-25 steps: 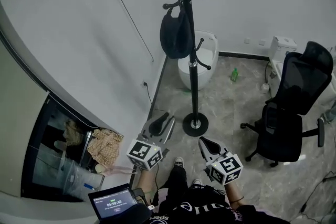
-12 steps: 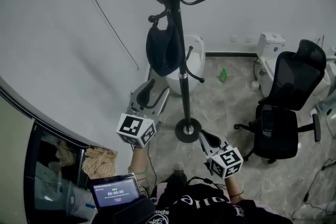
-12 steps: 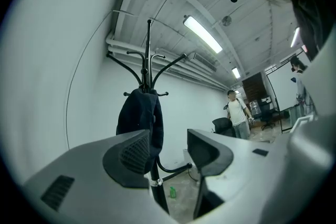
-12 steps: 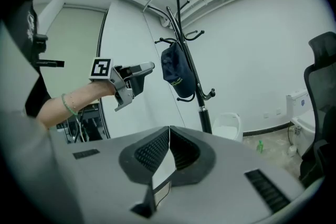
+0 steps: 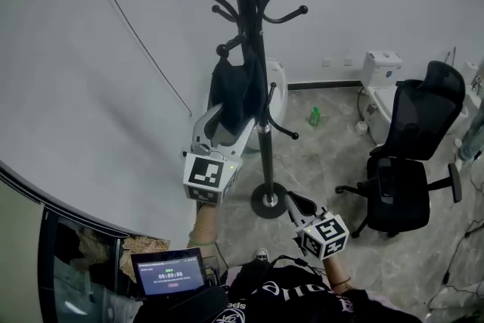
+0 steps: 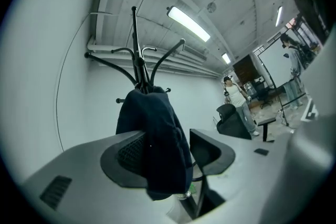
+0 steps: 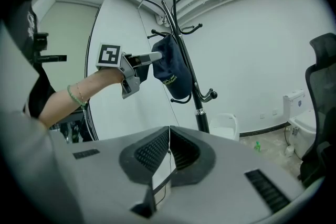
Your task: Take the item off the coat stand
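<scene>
The left gripper (image 5: pixel 223 125), jaws just opened wide, straddles the dark navy fabric cap (image 5: pixel 236 91) hanging vertically on the black metal coat stand (image 5: pixel 249 26); the right gripper (image 5: pixel 296 204), jaws together, sits farther off.

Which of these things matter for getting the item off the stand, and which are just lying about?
In the job: coat stand; cap; left gripper, jaws have just been opening, cap between them; right gripper, shut, idle.
Lying about: chair; green bottle; toilet; screen.
</scene>
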The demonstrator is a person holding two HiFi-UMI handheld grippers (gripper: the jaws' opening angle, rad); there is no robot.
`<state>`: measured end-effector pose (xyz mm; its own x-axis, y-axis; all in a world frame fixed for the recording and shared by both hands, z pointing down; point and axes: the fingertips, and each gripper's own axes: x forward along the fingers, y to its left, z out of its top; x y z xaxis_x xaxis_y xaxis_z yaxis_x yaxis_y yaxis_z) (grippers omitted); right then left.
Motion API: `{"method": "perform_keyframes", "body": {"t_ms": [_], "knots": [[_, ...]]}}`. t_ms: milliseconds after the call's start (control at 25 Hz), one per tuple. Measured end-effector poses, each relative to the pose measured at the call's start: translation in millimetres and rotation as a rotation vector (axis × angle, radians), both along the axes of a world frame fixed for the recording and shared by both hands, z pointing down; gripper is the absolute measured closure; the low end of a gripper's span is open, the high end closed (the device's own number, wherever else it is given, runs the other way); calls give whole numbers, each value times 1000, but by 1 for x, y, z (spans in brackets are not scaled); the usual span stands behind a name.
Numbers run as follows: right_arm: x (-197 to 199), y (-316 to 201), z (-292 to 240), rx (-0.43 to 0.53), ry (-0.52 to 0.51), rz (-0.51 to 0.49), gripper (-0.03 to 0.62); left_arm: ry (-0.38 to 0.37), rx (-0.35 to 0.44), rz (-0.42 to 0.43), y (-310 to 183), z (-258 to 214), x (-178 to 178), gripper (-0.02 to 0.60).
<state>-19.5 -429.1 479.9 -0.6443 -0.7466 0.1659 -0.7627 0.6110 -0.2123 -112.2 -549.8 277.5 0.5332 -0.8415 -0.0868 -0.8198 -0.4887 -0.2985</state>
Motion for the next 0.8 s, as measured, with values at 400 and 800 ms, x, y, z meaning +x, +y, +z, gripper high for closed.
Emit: {"method": "perform_keyframes", "body": {"t_ms": [400,800], "knots": [[6,-10,8,-23,4,63,577,116,-63,37,-22,13,-19,565],[9,-8,16,-48,2,85,577,376,132,151,24,-69,-34,569]]}}
